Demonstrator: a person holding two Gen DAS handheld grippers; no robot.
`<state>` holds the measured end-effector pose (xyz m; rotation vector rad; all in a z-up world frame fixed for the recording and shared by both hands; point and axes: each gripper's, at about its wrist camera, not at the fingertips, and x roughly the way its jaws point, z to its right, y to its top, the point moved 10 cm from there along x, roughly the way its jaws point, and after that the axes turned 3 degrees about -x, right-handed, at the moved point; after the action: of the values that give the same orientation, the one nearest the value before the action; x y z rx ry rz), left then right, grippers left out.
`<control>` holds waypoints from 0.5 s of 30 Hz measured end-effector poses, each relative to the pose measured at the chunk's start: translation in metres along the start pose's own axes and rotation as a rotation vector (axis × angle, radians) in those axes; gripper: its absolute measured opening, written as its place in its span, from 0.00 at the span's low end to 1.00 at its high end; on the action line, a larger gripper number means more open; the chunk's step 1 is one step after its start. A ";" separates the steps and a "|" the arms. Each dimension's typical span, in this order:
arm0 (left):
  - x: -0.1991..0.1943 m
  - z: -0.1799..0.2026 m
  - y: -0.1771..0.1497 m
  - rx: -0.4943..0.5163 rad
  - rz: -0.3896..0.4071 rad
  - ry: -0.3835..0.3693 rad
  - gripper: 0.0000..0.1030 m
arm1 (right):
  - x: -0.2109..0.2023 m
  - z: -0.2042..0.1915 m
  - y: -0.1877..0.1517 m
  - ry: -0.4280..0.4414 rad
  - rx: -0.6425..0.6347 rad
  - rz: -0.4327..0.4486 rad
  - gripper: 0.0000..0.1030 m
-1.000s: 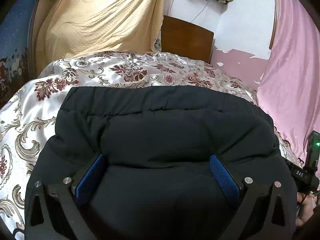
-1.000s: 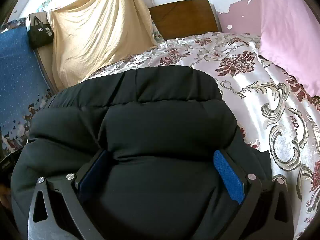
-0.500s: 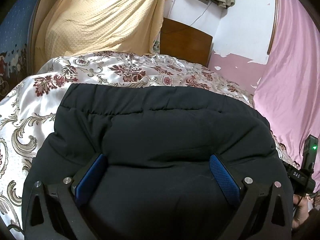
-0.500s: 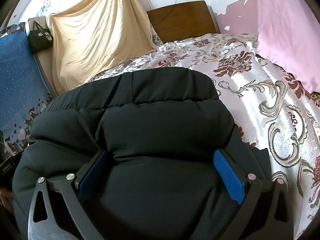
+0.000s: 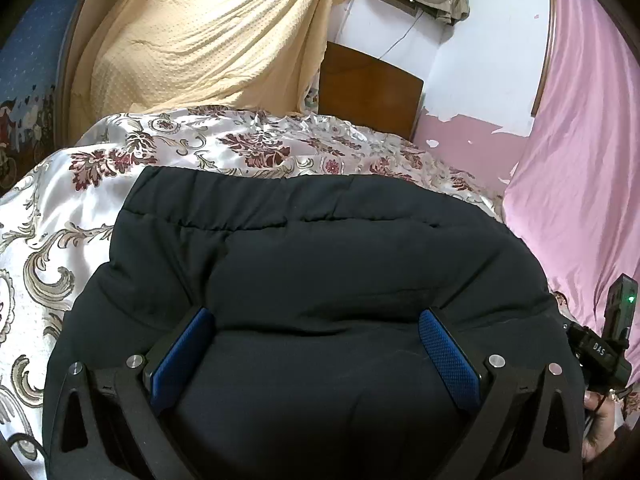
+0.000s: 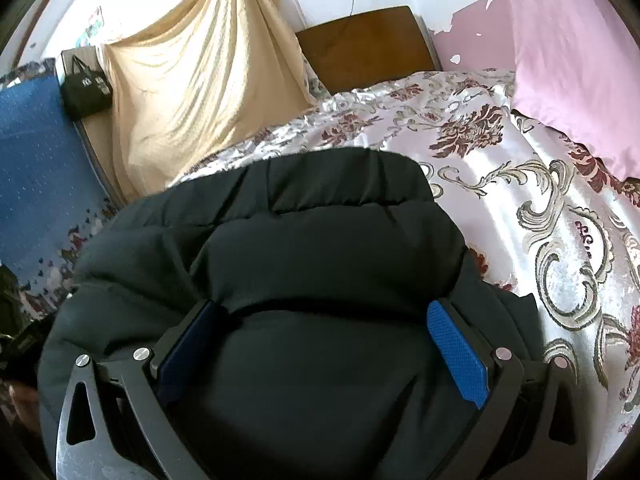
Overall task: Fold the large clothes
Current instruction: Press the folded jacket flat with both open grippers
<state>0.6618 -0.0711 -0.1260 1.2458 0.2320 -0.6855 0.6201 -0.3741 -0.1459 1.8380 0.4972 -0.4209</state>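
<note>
My left claw (image 5: 314, 350) is spread wide, and a thick roll of the black padded jacket (image 5: 320, 264) bulges up between its blue pads (image 5: 448, 354), pressing against both of them. So the left claw is grasping the jacket across its full span. Over on the other side, my right claw (image 6: 320, 344) is in just the same state: fingers far apart, jacket (image 6: 320, 240) puffed up between them, the bright blue pad (image 6: 458, 354) tight against the fabric, grasping the jacket.

The jacket itself lies on the bed, on the satin floral bedspread (image 5: 60, 216), its quilted seam running across just ahead of my left claw. In the right wrist view its far edge sits rounded and doubled, with bedspread (image 6: 540, 216) showing to the right of it.

Beyond the bed stands a wooden headboard (image 5: 368, 88), with a cream-yellow cloth (image 5: 200, 40) draped to its left and a pink sheet (image 5: 580, 160) hanging at the right. A black bag (image 6: 86, 86) sits beside the yellow cloth in the right wrist view, next to a blue spotted fabric (image 6: 36, 160). At the right edge of the left wrist view, part of the other device shows a small green light (image 5: 631, 299).
</note>
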 end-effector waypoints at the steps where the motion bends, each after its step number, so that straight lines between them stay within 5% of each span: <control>1: 0.000 0.000 0.000 -0.004 0.000 -0.004 1.00 | -0.002 0.000 0.000 0.007 0.005 0.008 0.99; 15: -0.020 -0.021 0.005 -0.089 -0.058 0.012 1.00 | -0.008 0.003 0.001 0.035 0.037 0.031 0.99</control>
<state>0.6533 -0.0441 -0.1186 1.1618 0.3069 -0.7099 0.6138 -0.3781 -0.1415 1.8895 0.4870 -0.3792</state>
